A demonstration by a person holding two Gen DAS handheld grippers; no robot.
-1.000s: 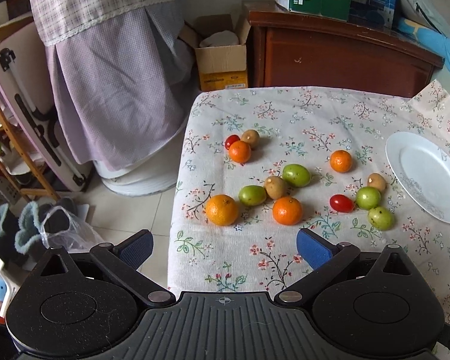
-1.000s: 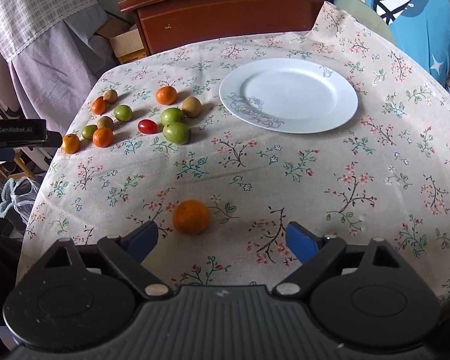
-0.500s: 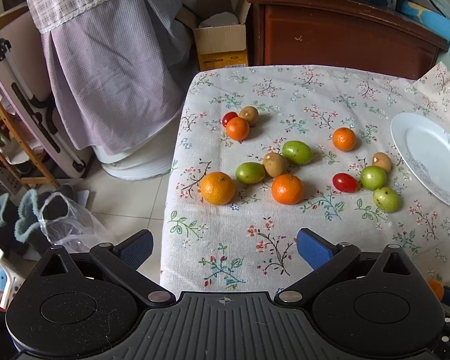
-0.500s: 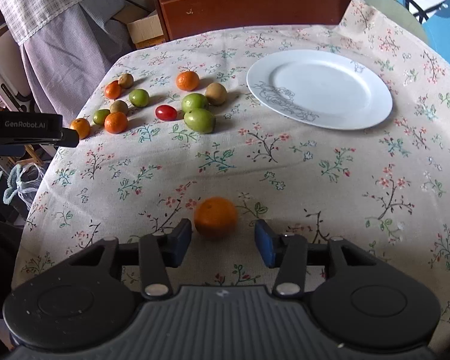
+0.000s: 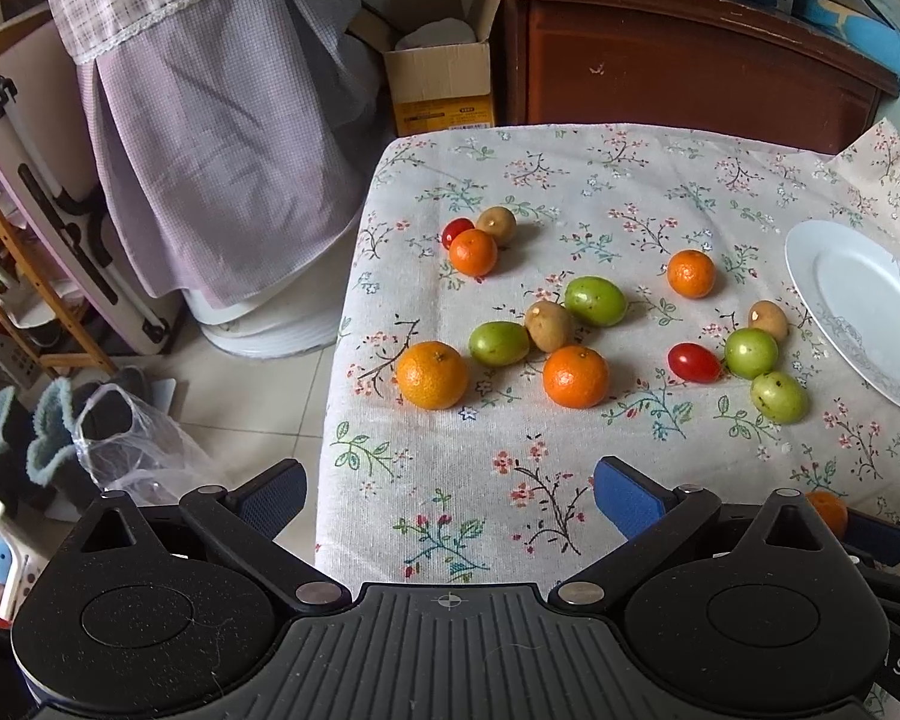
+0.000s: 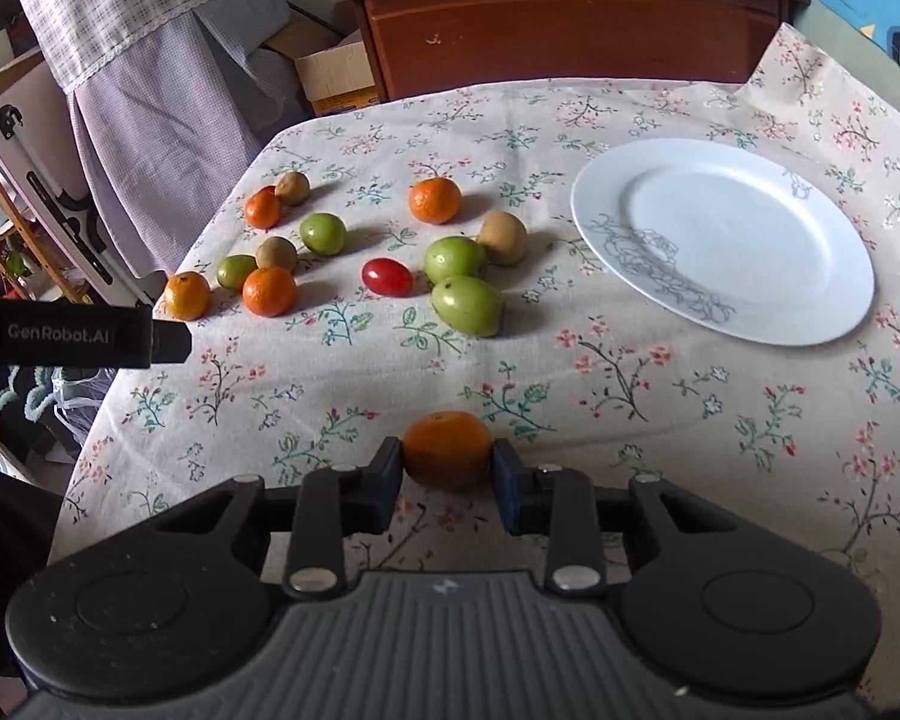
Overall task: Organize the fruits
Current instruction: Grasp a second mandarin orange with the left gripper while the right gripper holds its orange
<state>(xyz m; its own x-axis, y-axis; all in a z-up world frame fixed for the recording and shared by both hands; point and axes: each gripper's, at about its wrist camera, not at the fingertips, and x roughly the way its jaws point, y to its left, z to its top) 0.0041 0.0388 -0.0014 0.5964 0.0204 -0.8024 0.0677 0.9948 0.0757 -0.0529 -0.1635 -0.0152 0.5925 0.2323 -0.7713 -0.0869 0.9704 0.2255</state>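
My right gripper (image 6: 447, 474) is shut on an orange mandarin (image 6: 446, 447) near the table's front edge; this mandarin also shows in the left wrist view (image 5: 827, 509). A white plate (image 6: 744, 216) lies at the right, empty. Several fruits lie in a loose group on the left half: mandarins (image 6: 434, 199), green fruits (image 6: 467, 303), a red tomato (image 6: 387, 276) and brown kiwis (image 6: 503, 236). My left gripper (image 5: 450, 495) is open and empty above the table's left front corner, short of a mandarin (image 5: 432, 374) and another (image 5: 575, 375). It shows as a black bar in the right wrist view (image 6: 78, 333).
The table has a floral cloth (image 6: 570, 372); its left edge (image 5: 336, 372) drops to a tiled floor. A wooden cabinet (image 5: 690, 66) stands behind, with a cardboard box (image 5: 438, 78) and a draped purple cloth (image 5: 210, 138) to the left.
My right gripper has closed its jaws onto the mandarin in front of it. My left gripper has shifted slightly and stays open.
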